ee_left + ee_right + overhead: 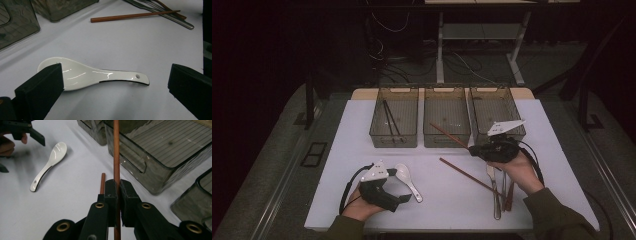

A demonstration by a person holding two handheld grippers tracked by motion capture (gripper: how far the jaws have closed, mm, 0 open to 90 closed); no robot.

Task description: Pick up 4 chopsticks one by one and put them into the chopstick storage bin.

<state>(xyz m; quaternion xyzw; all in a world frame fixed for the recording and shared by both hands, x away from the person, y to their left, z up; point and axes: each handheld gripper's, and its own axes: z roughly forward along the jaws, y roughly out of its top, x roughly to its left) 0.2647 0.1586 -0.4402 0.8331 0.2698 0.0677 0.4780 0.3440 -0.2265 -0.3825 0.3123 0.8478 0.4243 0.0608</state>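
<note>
A white ceramic spoon [408,181] [82,76] lies on the white table [442,200]. My left gripper [398,187] [115,96] is open, one jaw on each side of the spoon, not touching it. My right gripper [474,149] [119,192] is shut on a brown chopstick [449,135] [116,150], whose far end reaches over the front wall of the middle clear bin [447,141]. A second brown chopstick [467,175] [135,16] [102,182] rests flat on the table. The right gripper view also has the spoon [50,162] and the left gripper [27,131] farther off.
Three clear bins stand in a row at the back; the left bin [393,141] holds black chopsticks [389,117], and the right bin [512,107] looks empty. Several metal and wooden utensils [500,192] [172,15] lie under my right hand.
</note>
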